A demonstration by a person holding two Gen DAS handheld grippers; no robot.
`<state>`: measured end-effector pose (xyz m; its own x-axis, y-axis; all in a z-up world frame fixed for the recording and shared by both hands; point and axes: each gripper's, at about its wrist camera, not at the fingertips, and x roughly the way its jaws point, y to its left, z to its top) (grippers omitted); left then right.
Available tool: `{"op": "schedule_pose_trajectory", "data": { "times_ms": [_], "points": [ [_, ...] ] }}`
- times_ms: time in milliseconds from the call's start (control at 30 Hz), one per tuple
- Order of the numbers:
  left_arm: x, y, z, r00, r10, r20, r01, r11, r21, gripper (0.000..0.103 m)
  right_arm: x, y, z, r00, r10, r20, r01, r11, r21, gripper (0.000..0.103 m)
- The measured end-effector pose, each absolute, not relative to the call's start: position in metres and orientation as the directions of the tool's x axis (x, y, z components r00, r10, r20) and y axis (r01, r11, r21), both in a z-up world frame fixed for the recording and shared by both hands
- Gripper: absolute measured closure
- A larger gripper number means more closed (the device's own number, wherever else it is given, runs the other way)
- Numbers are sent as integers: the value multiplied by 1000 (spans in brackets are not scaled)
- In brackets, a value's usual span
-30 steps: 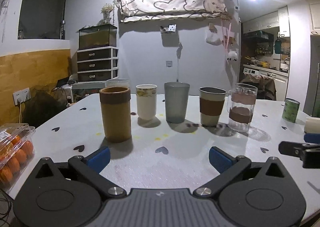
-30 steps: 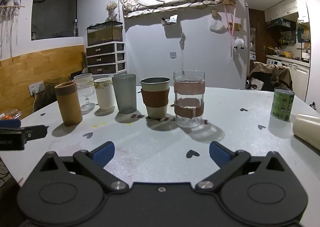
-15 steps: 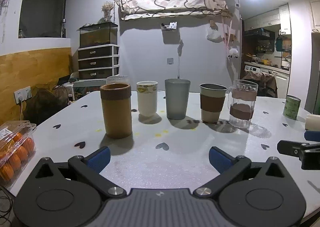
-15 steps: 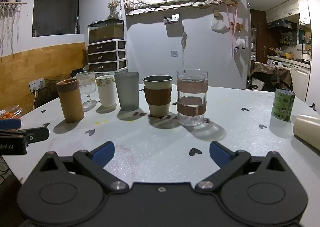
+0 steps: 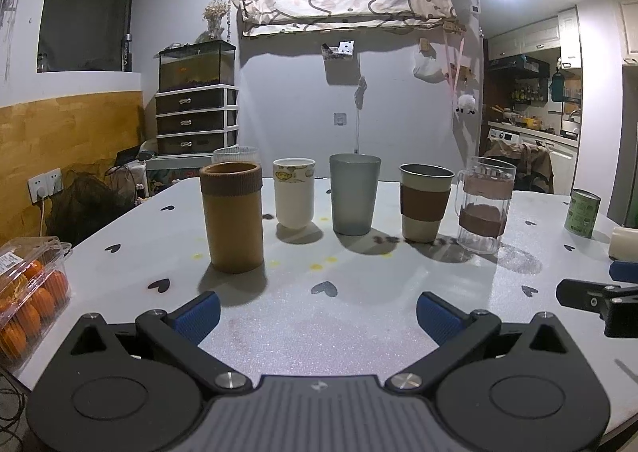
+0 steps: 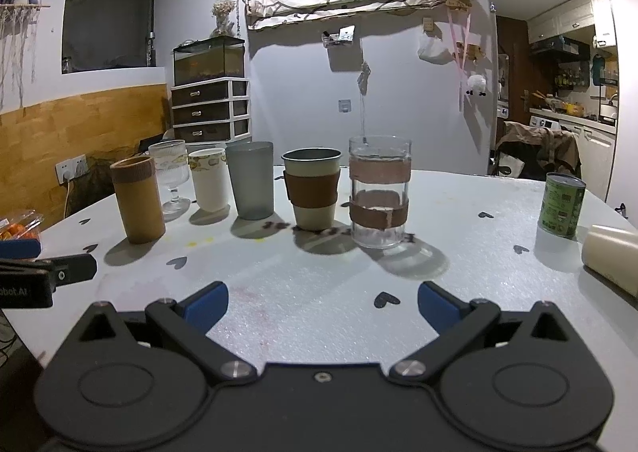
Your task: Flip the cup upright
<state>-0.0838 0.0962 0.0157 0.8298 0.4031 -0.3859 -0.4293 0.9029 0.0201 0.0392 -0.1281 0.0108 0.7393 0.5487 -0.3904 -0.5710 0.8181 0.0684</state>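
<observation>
A: Right wrist view: the white worktop (image 6: 458,212) spreads wide, with a row of upright cups across its far half, the tan cylinder cup (image 6: 137,200) at the left end and the banded clear glass (image 6: 379,190) at the right. The one thing lying on its side is the cream cup (image 6: 612,254), at the right edge beyond the green can (image 6: 561,204).

B: So the flip has not begun?

A: I judge not; this is the approach. The right tool (image 6: 322,302) has its jaws spread wide and holds nothing, low over bare worktop. The left tool (image 5: 318,312) is likewise spread and unloaded, facing the row.

B: Next move?

A: Swing the right tool rightward, close across the cream cup's side, then rotate it mouth-up.

B: Room?

A: Plenty in front. The cup lies near the worktop's rim, with the can just beside its path. At the left edge sits a tub of oranges (image 5: 28,292).
</observation>
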Motion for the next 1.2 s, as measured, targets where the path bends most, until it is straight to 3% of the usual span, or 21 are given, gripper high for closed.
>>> {"op": "schedule_pose_trajectory", "data": {
  "times_ms": [1200],
  "points": [
    [-83,96,14,829,402,-389,-429,903,18,0,38,-131,12,743,542,-393,-563,824,71,1]
  ]
}}
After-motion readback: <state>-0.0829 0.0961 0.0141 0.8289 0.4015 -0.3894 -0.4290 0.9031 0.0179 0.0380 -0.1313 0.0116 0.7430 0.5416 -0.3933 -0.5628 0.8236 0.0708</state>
